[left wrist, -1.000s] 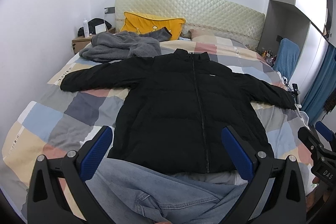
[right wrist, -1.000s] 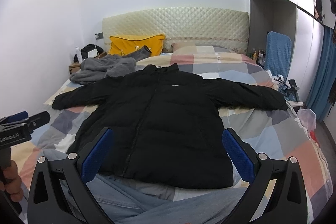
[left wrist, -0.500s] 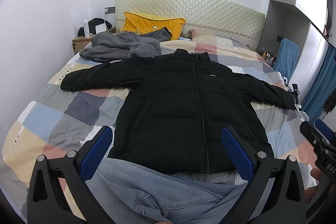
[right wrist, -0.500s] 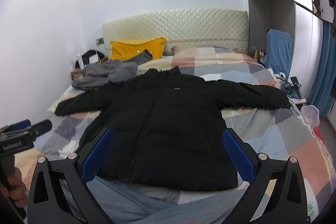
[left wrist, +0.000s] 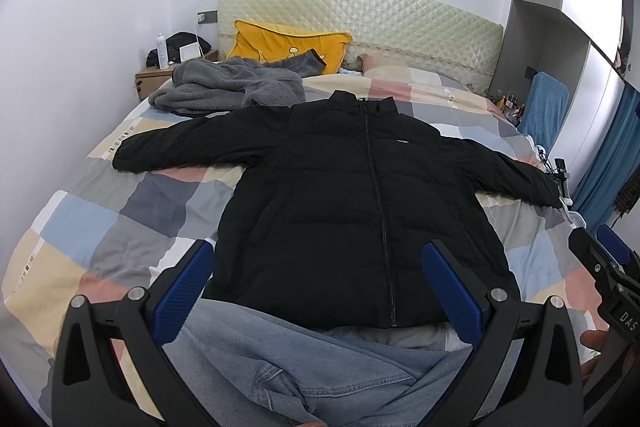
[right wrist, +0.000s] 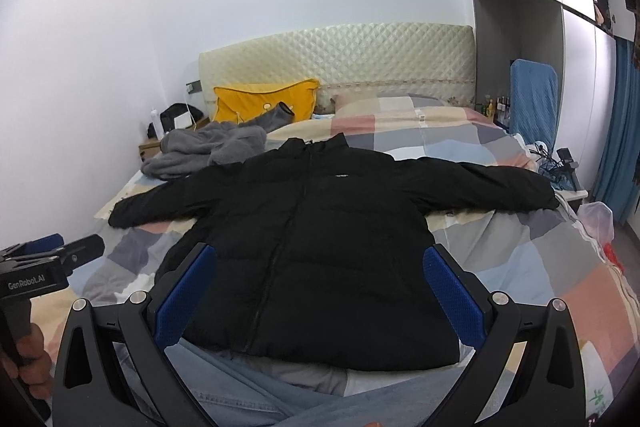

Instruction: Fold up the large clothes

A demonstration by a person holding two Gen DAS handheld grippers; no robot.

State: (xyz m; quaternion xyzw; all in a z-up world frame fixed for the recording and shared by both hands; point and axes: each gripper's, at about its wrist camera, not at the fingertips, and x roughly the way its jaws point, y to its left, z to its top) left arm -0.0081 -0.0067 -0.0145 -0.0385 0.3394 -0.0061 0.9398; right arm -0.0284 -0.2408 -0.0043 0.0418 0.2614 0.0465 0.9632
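Bed [left wrist: 92, 227], patchwork quilt. Black puffer jacket [left wrist: 352, 211] lies flat, zipped, sleeves spread wide. Jeans [left wrist: 280, 371] overlap its hem. Left tongs [left wrist: 318, 287] and right tongs [right wrist: 320, 287] gape wide, empty, above hem. Judgement: take a sleeve cuff first, fold inward across chest.

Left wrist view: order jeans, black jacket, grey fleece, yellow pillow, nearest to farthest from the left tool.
1. jeans, directly under the left tool.
2. black jacket, spread mid-bed.
3. grey fleece, far left.
4. yellow pillow, against the headboard.
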